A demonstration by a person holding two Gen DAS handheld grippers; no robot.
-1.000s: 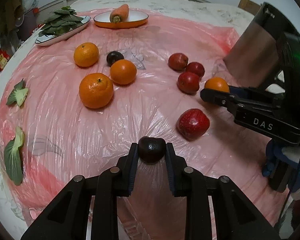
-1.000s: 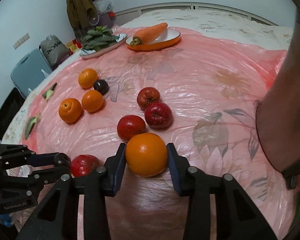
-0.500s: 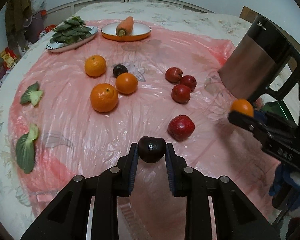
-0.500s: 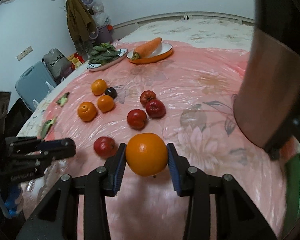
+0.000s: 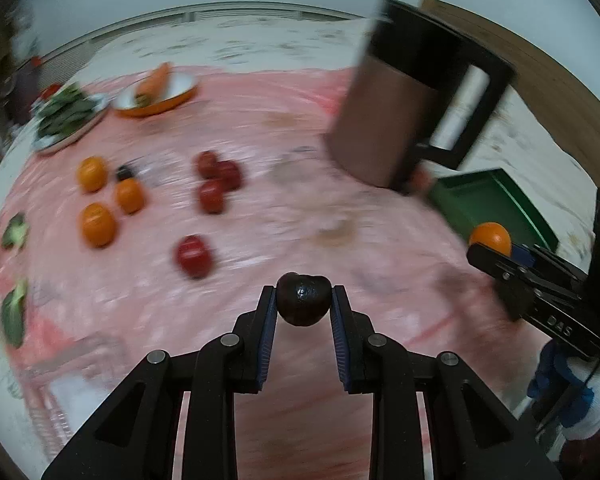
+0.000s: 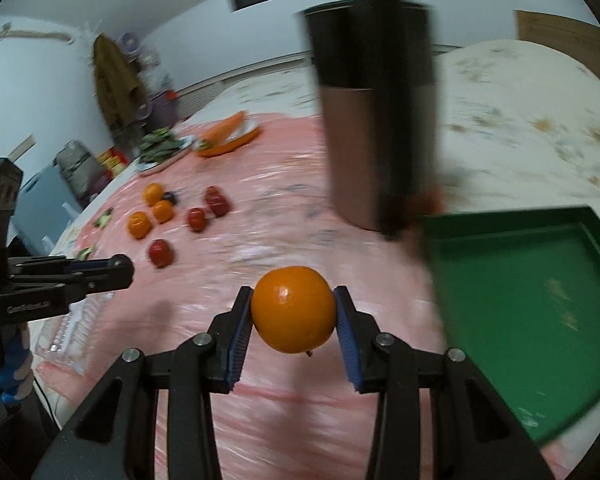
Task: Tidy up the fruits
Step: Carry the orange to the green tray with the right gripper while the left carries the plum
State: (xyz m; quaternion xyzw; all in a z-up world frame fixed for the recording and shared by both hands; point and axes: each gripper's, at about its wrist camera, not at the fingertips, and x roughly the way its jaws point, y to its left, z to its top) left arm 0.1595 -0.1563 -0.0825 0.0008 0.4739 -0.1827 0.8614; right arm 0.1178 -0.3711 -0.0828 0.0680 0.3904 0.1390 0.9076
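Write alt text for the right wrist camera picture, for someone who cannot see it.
A handheld right gripper clamps an orange above a pink plastic-covered table, with an empty green tray to its right. A tall dark and copper jug stands behind; oranges and red apples lie far left, where the left gripper pokes in.

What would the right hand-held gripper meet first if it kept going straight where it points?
Probably the pink plastic table cover; the right hand-held gripper, shut on the orange, aims between kettle and green tray. Depth is uncertain.

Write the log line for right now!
left gripper: holds plum | right gripper: holds orange | tray: empty
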